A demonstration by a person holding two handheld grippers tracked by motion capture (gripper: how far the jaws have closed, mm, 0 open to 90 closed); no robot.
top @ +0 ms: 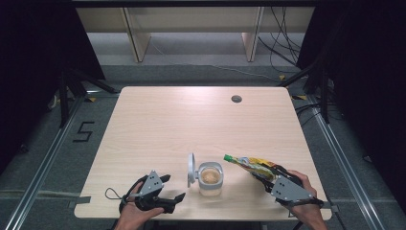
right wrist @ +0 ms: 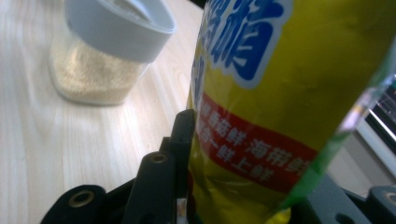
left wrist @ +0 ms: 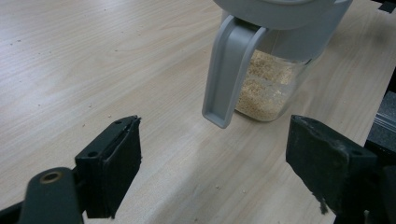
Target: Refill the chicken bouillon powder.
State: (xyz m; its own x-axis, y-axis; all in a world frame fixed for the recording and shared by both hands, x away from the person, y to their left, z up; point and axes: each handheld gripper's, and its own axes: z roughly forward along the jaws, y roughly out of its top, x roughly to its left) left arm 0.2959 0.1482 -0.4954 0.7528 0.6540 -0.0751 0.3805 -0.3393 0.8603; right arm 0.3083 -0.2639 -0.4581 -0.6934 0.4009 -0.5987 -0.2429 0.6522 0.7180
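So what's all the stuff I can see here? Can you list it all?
table: one, light wood, fills the middle.
jar: one, clear with pale grains inside, near the front edge.
jar lid: one, grey, flipped open on the jar's left side.
packet: one, yellow and green, right of the jar, tilted toward it.
hole: one, dark, far right of the tabletop.
left gripper: one, black, front left, open, nothing between its jaws.
right gripper: one, black, front right, shut on the packet.
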